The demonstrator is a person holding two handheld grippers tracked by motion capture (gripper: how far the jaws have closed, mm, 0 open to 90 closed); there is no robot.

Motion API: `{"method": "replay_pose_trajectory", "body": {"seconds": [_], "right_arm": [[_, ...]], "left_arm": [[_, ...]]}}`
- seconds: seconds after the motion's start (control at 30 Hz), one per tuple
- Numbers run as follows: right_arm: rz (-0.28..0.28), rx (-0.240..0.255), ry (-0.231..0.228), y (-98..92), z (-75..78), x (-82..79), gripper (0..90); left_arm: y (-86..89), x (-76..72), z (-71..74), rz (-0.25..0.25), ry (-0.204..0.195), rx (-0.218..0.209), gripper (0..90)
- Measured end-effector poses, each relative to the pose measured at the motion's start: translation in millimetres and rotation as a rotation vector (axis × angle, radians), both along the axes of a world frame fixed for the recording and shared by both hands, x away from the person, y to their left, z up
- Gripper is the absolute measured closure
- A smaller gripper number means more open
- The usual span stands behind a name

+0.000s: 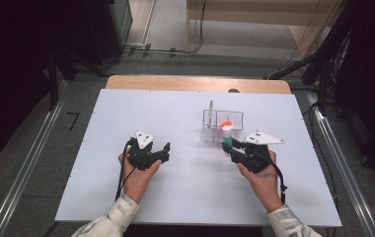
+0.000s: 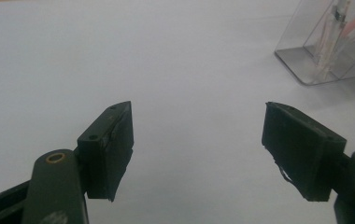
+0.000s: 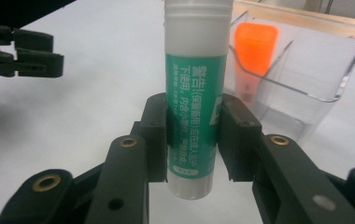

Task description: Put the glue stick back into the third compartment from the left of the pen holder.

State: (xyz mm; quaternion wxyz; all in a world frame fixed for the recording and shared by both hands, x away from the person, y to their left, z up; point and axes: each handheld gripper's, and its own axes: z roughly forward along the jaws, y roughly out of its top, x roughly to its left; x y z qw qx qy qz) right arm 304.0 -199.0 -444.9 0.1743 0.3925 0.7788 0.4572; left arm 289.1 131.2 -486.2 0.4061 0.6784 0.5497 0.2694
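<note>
Here, right gripper (image 3: 190, 140) closed on a glue stick (image 3: 195, 100), pads pressing its green label from both sides, stick upright with its white bottom end hanging just below the jaws. Seen from above, same gripper (image 1: 228, 148) at the right of the white table (image 1: 126, 197), glue stick (image 1: 228, 140) held just at the near side of a clear plastic organizer (image 1: 210, 129). Behind the stick, an orange-capped item (image 3: 254, 44) standing in one compartment of the organizer (image 3: 306, 100). Farther left, left gripper (image 2: 199, 149) open wide, bare table surface between its pads, nothing held. From above, left gripper (image 1: 162, 150) left of centre, well apart from the stick and the organizer, jaws pointing right. In the far compartment, a thin pale pen-like item (image 1: 210, 106) standing up.
</note>
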Motion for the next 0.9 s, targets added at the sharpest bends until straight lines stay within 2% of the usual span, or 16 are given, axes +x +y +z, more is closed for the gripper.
{"method": "replay_pose_trajectory", "body": {"seconds": [0.23,0.47,0.9], "right_arm": [[-0.044,0.018,-0.016,-12.3,6.6,6.1,63.6],[-0.088,0.027,-0.031,-24.5,11.9,15.2,63.6],[-0.138,0.045,-0.044,-33.7,16.8,26.9,63.6]], "left_arm": [[6.9,-0.8,0.1,0.009,0.003,-0.008,25.3],[6.0,-1.0,0.1,0.006,-0.002,-0.017,25.3],[6.1,-0.7,-0.5,0.006,0.003,-0.015,25.4]]}}
